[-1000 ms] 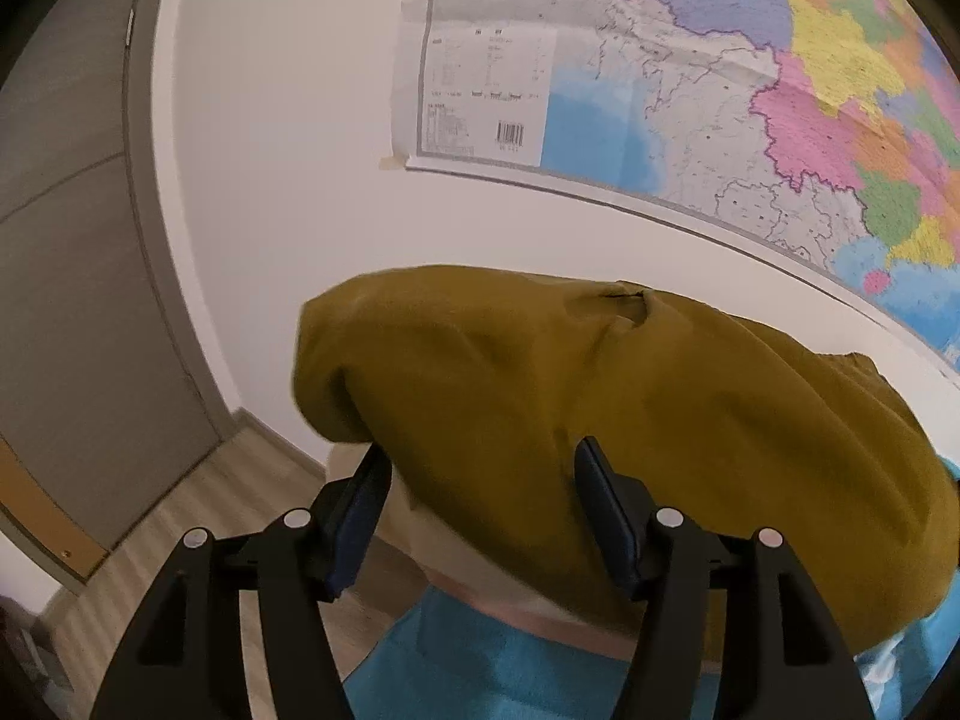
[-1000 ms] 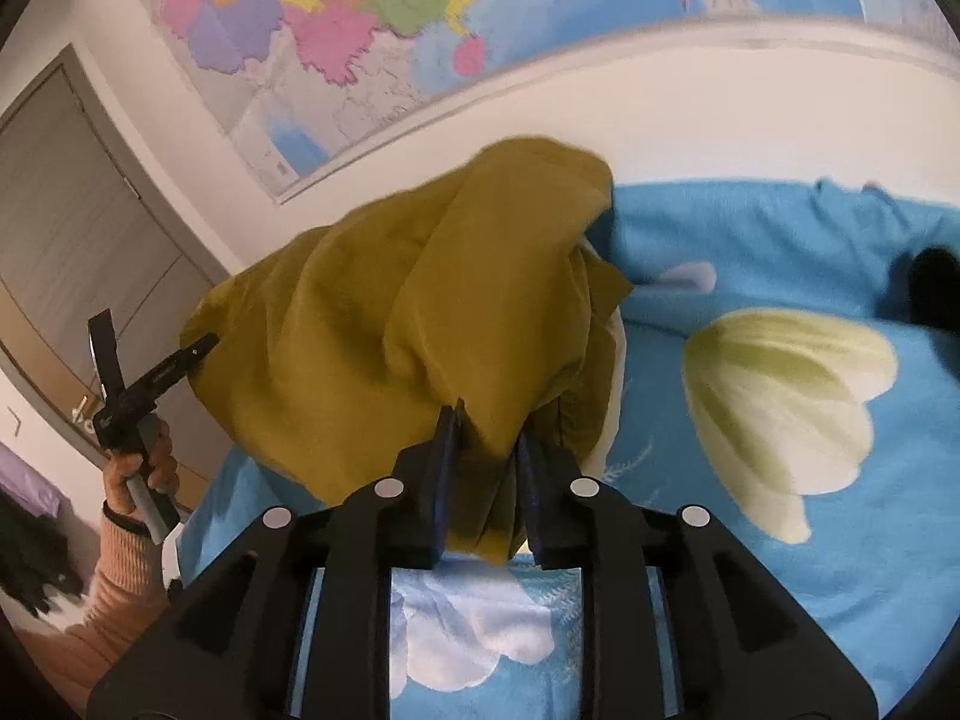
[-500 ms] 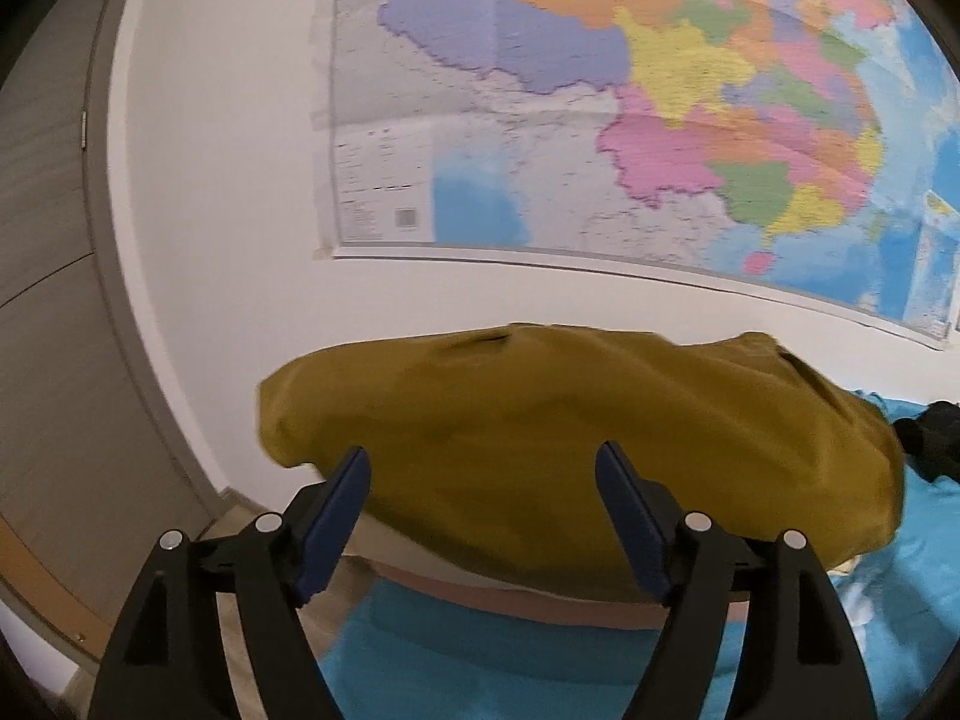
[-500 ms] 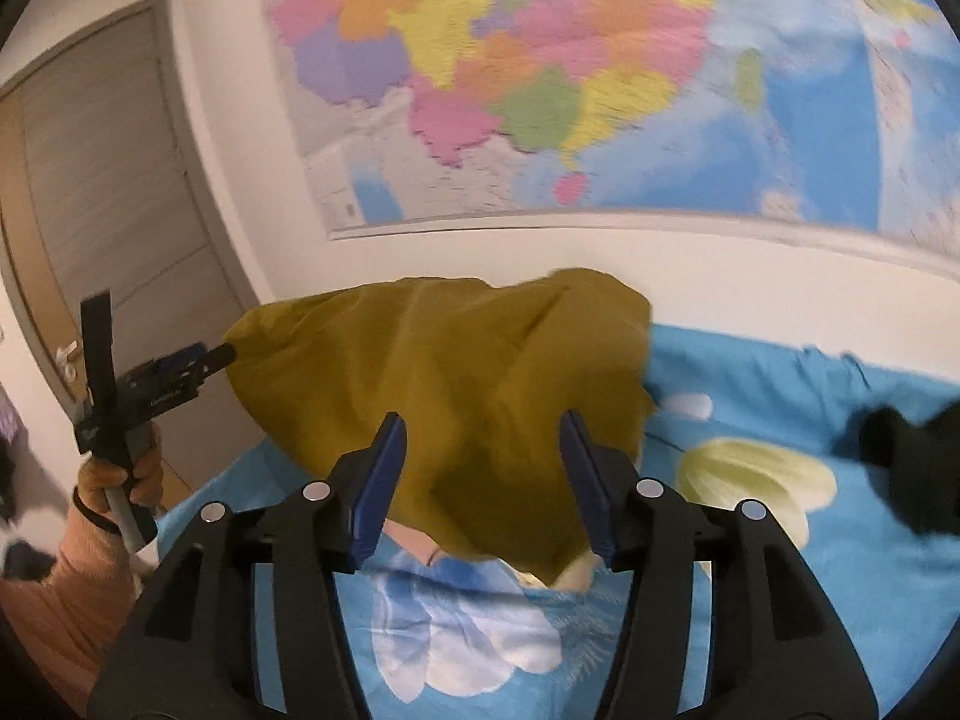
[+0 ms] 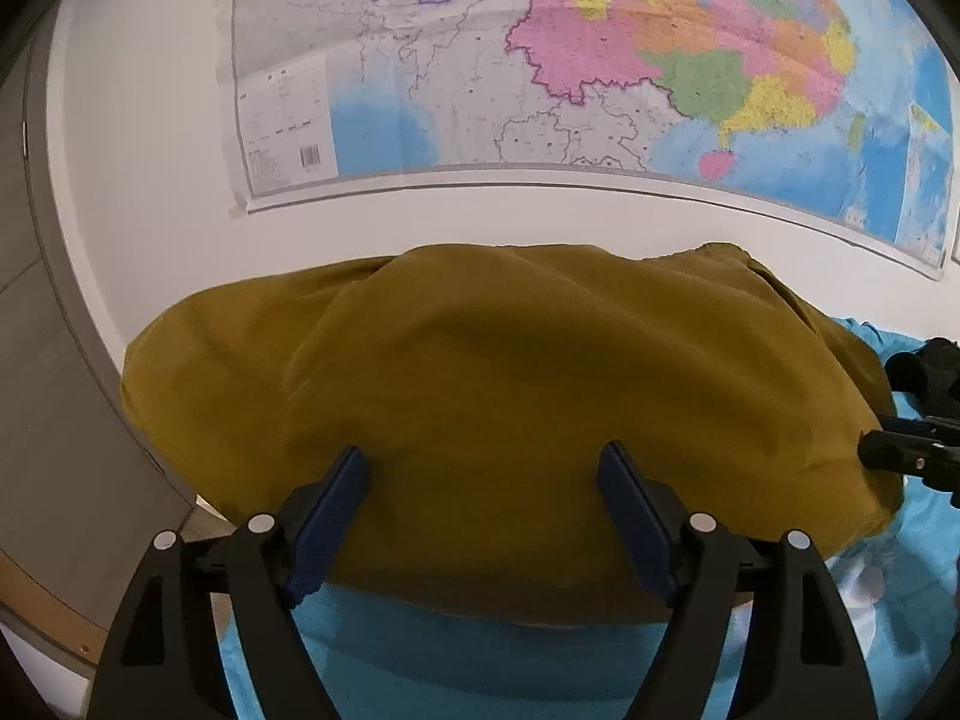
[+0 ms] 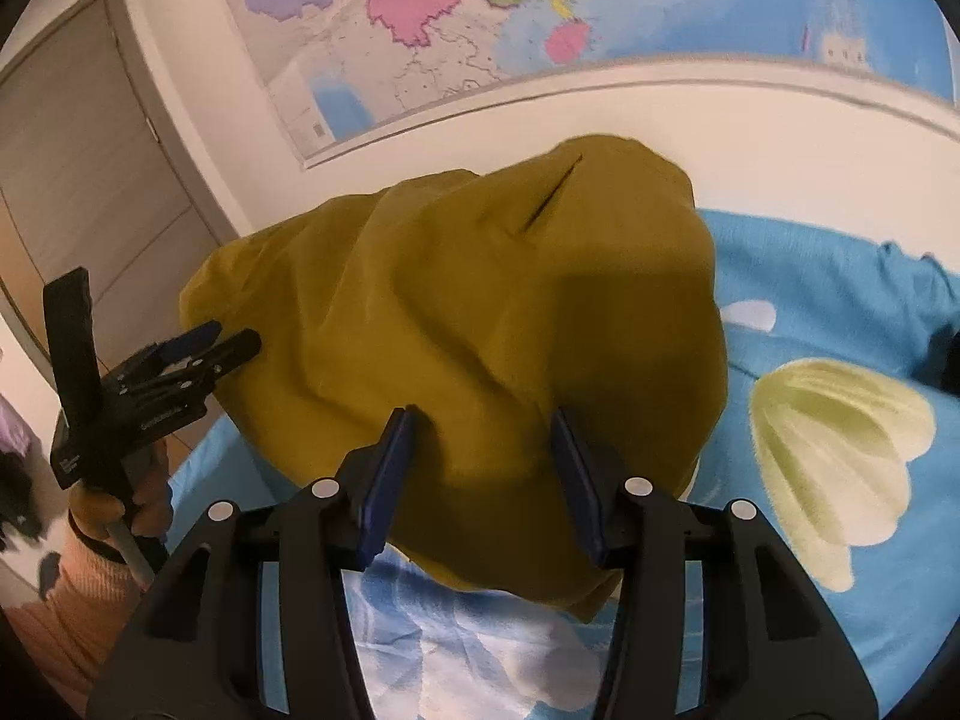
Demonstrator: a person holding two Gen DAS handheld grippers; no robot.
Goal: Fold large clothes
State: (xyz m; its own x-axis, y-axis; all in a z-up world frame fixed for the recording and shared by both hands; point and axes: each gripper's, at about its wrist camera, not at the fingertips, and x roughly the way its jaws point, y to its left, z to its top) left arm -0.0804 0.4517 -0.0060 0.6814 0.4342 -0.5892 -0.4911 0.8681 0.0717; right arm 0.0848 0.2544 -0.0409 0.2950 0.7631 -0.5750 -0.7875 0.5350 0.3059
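Change, right gripper (image 6: pixel 483 483): a second ago its pads were clamped on a hanging fold of the mustard garment (image 6: pixel 480 348); the jaws have since let go and opened, then closed in a little. They now stand at middling width, with no cloth pinched between them.
Change, left gripper (image 5: pixel 480 516): jaws have widened further and stand far apart, empty, with the garment lying beyond the tips.
Meaning for task: judged a release after laying a fold down; the next grasp has not yet begun.
Garment position: heaped on the blue floral bedspread (image 6: pixel 840 312), near the bed's edge toward the door (image 6: pixel 90 138), below the wall map (image 5: pixel 540 60).
Garment condition: rounded, puffed mound with soft creases and one dark slit, perhaps a pocket; not flat. Judged only partly folded.
Other items: a dark object (image 5: pixel 927 366) lies just beside the mound.
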